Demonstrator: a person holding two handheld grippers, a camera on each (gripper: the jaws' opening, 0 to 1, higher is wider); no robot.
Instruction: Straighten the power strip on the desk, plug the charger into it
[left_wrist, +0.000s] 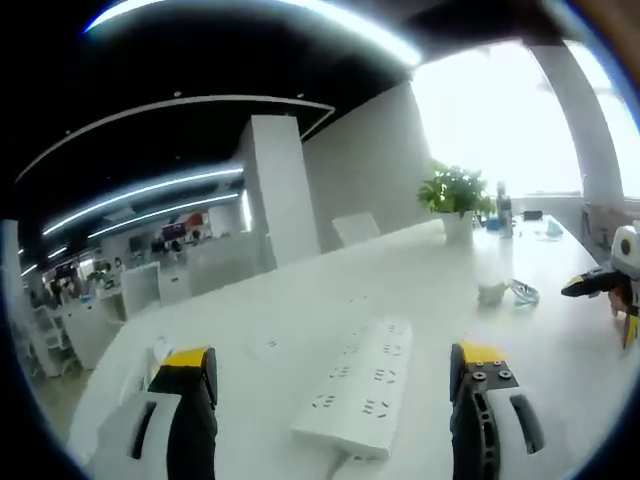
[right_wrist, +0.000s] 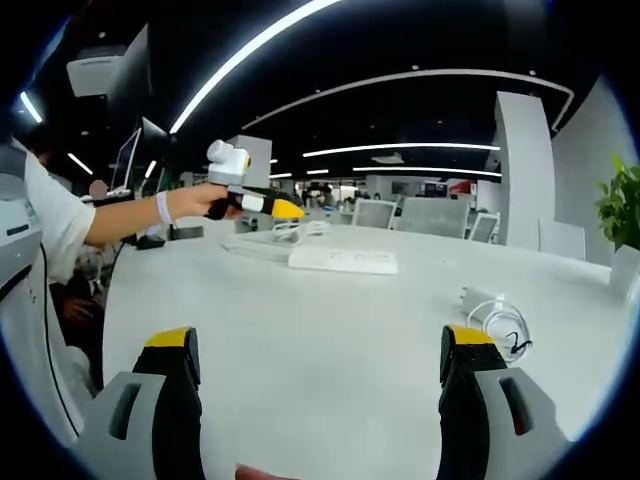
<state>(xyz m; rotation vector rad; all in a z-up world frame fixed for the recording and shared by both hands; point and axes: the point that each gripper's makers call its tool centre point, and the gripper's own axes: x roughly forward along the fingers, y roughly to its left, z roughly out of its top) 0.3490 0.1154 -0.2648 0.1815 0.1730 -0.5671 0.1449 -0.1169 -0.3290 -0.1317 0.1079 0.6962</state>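
Both grippers hover over the counter (left_wrist: 300, 300), nothing grasped yet.
The strip (left_wrist: 362, 385) lies askew between the left gripper's (left_wrist: 335, 375) parted jaws; the charger (right_wrist: 480, 297) sits well apart, ahead of the right gripper (right_wrist: 315, 360), also released. Straightening likely comes first: lower onto the strip.

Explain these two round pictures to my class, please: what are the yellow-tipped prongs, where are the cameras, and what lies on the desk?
A person holds a two-jaw gripper in each hand; a fisheye camera rides on each. The left gripper view looks past the open left gripper at a white power strip on the white desk, with a potted plant further off. The right gripper view shows the open right gripper, a white charger with coiled cable on the desk, and a hand holding the left gripper. Nothing is held yet.
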